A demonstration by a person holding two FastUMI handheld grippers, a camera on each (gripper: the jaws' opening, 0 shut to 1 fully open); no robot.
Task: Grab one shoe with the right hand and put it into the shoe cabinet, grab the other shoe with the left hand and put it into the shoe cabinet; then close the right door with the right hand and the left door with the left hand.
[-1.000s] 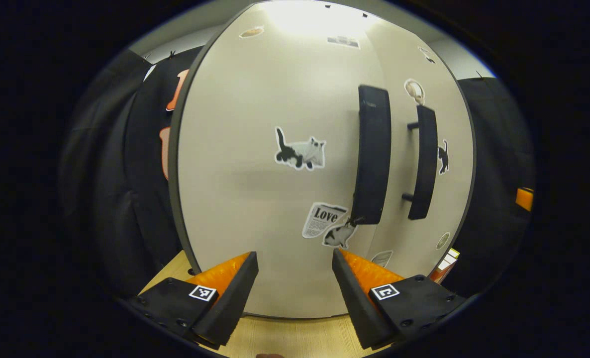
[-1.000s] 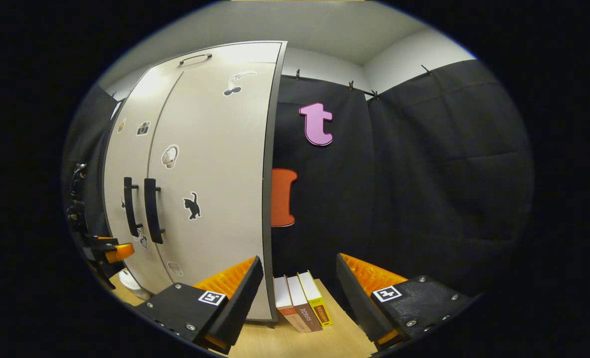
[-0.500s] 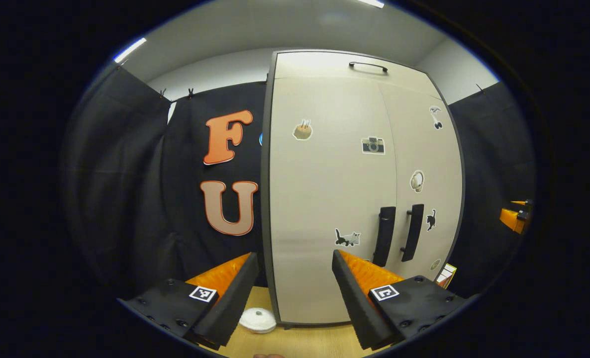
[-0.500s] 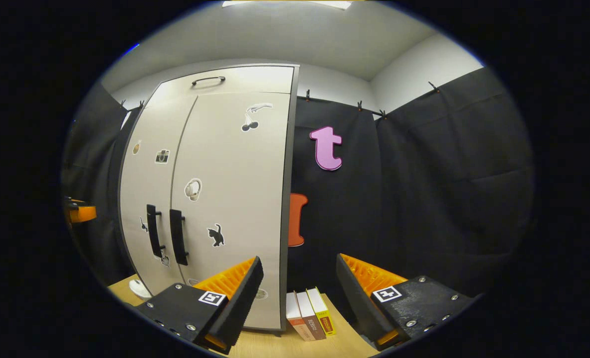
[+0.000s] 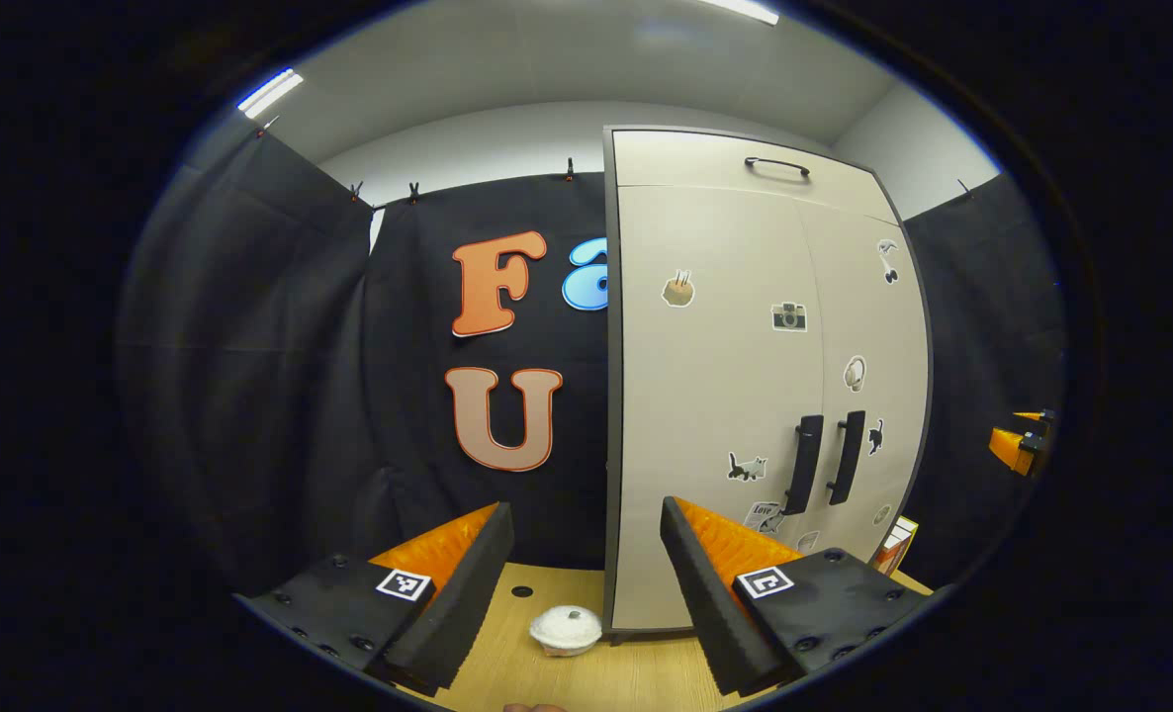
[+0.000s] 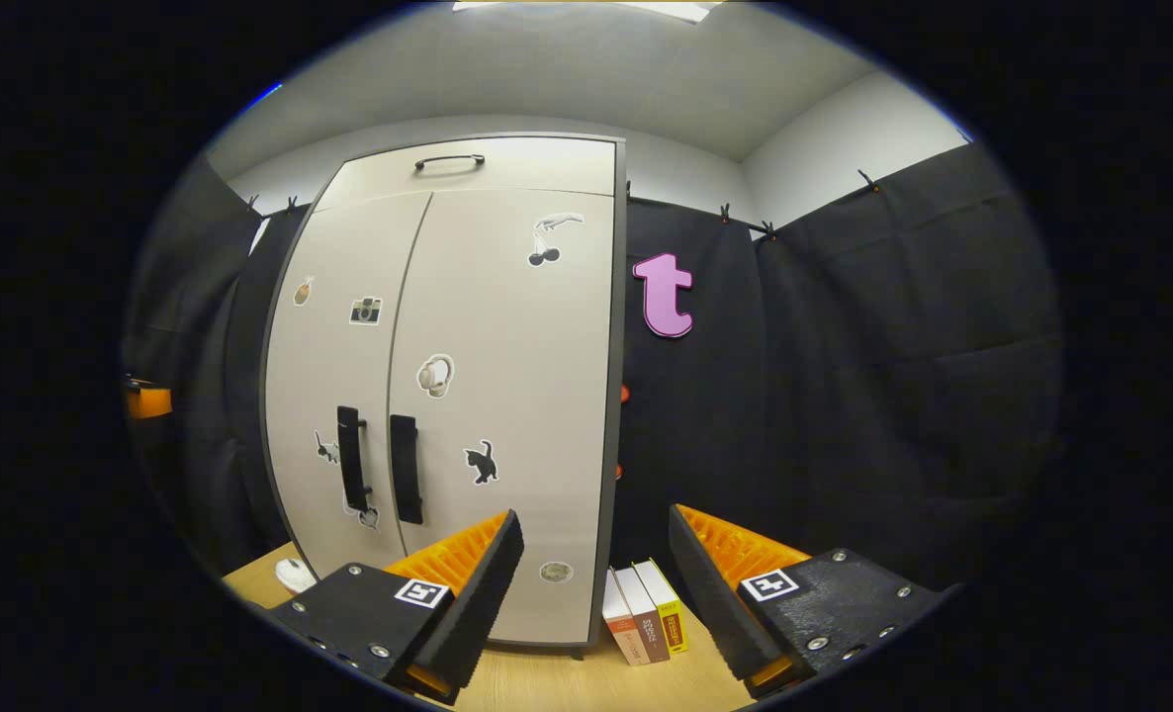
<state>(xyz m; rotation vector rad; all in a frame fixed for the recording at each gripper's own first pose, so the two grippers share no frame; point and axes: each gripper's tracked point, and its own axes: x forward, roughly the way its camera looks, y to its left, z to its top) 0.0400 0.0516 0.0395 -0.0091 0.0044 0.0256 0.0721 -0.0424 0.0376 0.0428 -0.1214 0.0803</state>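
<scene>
Both doors of the shoe cabinet [image 5: 715, 396] look flush and closed, so by my read the task is about finished and neither hand has anything left to reach for. In the left gripper view the cabinet stands tall in the right half of the frame, its long axis upright, ahead and to the right of the left gripper [image 5: 586, 564], whose fingers are spread wide with nothing between them. The left door handle [image 5: 806, 464] and right door handle [image 5: 849, 457] sit side by side low on the doors, both vertical black bars, well apart from those fingers. In the right gripper view the cabinet fills the left-centre, ahead and to the left of the right gripper [image 6: 594, 569], also spread and empty. The shoes are presumably behind those doors. The cabinet itself is pale beige with a dark edge, small stickers scattered on the doors, and a black handle across the top panel [image 6: 448, 160]. On the wooden table [image 5: 586, 682] a small white lidded dish [image 5: 567, 630] sits just beside the cabinet's lower left corner; a few books [image 6: 646, 623] stand by its right side in the right gripper view. If any move remains, it is only backing away.
</scene>
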